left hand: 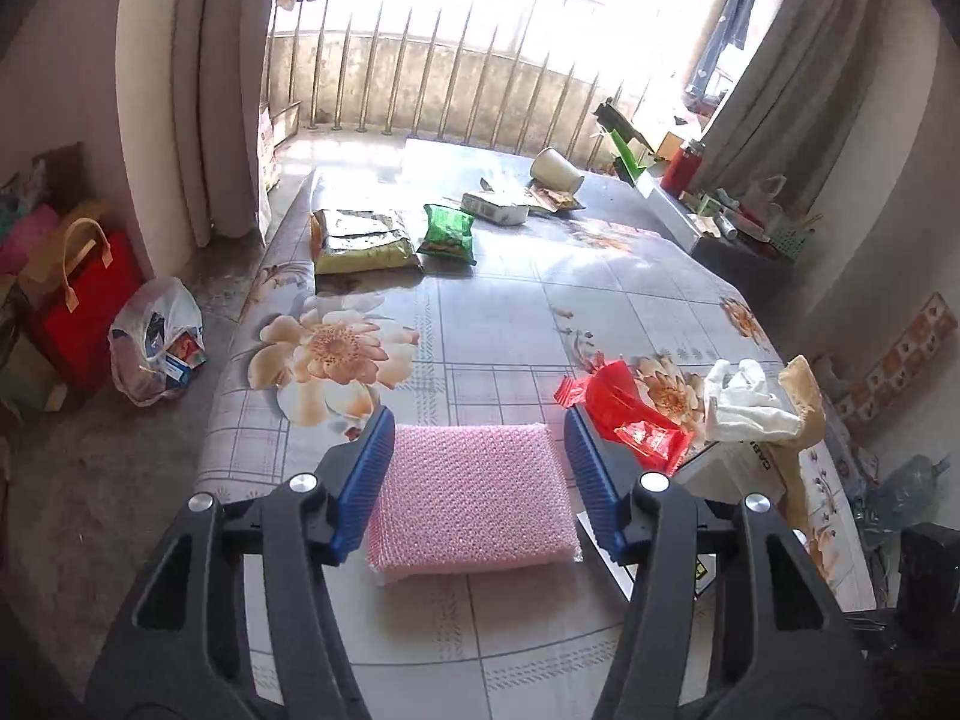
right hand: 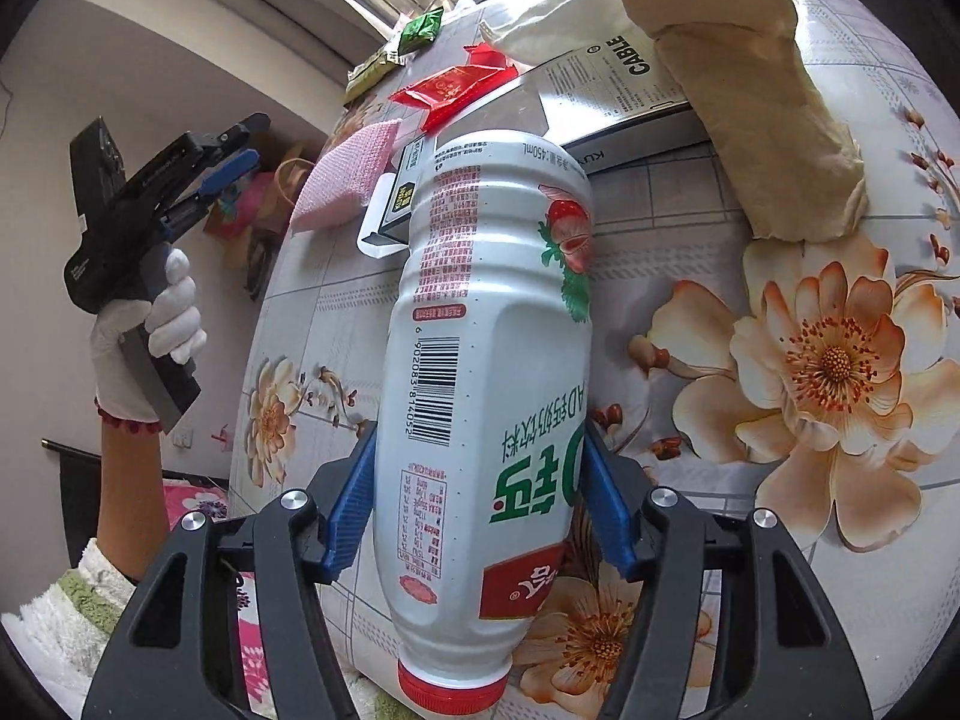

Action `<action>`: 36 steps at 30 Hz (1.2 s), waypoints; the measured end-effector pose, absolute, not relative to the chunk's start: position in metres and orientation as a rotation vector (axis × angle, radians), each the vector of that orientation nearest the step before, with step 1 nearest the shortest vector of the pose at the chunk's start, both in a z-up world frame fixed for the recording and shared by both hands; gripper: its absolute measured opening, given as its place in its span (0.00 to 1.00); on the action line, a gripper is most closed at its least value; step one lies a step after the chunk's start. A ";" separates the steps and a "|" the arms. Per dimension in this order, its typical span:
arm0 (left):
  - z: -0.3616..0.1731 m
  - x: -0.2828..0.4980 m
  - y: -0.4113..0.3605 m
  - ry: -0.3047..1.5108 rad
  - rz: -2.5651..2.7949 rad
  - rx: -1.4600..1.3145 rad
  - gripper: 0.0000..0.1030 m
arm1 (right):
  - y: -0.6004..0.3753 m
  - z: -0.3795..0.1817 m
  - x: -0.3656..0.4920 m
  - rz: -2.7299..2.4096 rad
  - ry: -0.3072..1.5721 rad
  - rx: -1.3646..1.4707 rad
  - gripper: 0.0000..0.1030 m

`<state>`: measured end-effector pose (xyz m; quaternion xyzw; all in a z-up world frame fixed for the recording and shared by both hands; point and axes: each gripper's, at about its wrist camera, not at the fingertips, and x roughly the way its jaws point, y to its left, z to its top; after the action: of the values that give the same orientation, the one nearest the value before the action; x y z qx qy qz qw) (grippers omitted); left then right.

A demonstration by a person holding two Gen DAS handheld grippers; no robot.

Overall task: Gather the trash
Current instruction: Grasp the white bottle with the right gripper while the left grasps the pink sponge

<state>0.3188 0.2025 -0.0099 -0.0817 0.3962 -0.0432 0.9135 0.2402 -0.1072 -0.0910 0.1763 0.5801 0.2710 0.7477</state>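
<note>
A white drink bottle [right hand: 480,360] with a red cap lies cap-first toward the camera. My right gripper [right hand: 480,432] is shut on it, both blue pads against its sides. A pink mesh pad [left hand: 471,498] lies on the floral tablecloth [left hand: 510,312]. My left gripper [left hand: 478,420] frames it with open jaws and a gap at each side. In the right wrist view a gloved hand holds the left gripper [right hand: 258,138] in the air left of the table, away from the pink pad [right hand: 354,174]. Red wrappers [left hand: 624,414] lie to the right.
Further back lie a yellow snack bag [left hand: 366,240], a green packet [left hand: 447,234], a white box [left hand: 495,207] and a tipped paper cup [left hand: 555,171]. A cable box [right hand: 612,96] sits under a tan cloth [right hand: 750,90]. A plastic bag [left hand: 156,342] and red tote [left hand: 90,300] stand on the floor.
</note>
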 end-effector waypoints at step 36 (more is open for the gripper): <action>-0.040 0.118 0.150 0.984 -0.262 -0.406 0.83 | -0.164 -0.094 0.196 0.493 1.220 0.494 0.59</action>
<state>0.1176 0.1504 -0.0402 -0.1928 0.4679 -0.1247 0.8535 0.1957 -0.1637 -0.0936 0.2271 0.5610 0.2267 0.7631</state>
